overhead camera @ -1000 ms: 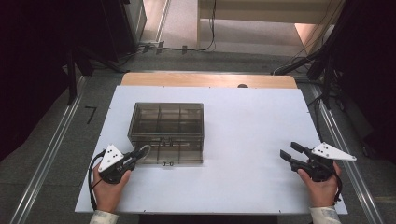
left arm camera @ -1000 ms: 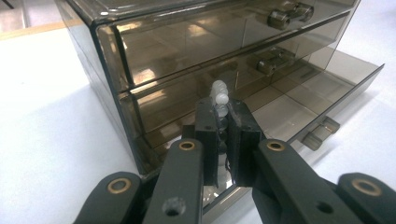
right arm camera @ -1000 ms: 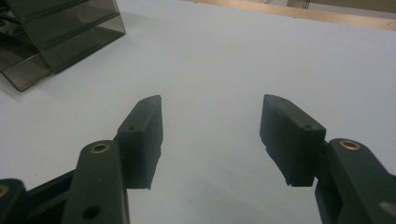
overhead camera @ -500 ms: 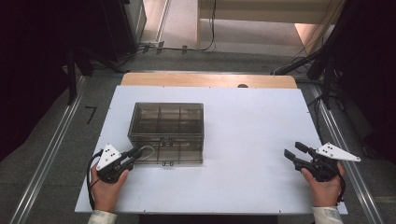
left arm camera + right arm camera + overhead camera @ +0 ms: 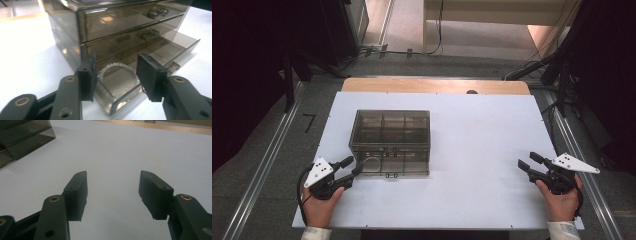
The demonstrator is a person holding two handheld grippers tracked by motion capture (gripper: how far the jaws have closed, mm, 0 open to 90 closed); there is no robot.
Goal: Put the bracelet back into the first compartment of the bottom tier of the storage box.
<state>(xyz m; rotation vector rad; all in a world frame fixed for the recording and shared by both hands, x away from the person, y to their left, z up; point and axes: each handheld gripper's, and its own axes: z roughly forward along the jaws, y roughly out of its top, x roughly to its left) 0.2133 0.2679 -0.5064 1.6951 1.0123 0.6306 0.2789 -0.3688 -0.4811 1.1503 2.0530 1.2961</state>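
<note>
Smoky clear drawer box [image 5: 391, 142] on the left half of the white table [image 5: 472, 130], closer to the near edge than the far one. Bottom drawer [image 5: 160, 53] already pulled out toward the near side, the two drawers above it shut. In its leftmost compartment, a white bead bracelet [image 5: 117, 65] lying flat, seen from above as a pale ring [image 5: 372, 164] behind the drawer front.

Left gripper [image 5: 354, 165] at the drawer's near left corner, jaws just now opening and standing apart [image 5: 116, 60]; drawer corner and bracelet in the gap between them, pads pressing on neither. Right gripper [image 5: 527, 159] well apart at the near right, jaws spread [image 5: 112, 173] over bare table, holding nothing.

Judging by this: bracelet probably just set down in the drawer, so the placing looks done. Left to do, most likely: drawing the left gripper back and pushing the drawer shut. No telling whether more goes into the other compartments.

No brand, label or readable writing on the box, bracelet or grippers. On the floor left of the table, a dark mark [image 5: 309, 121] shaped like a seven, too small to be sure of.
</note>
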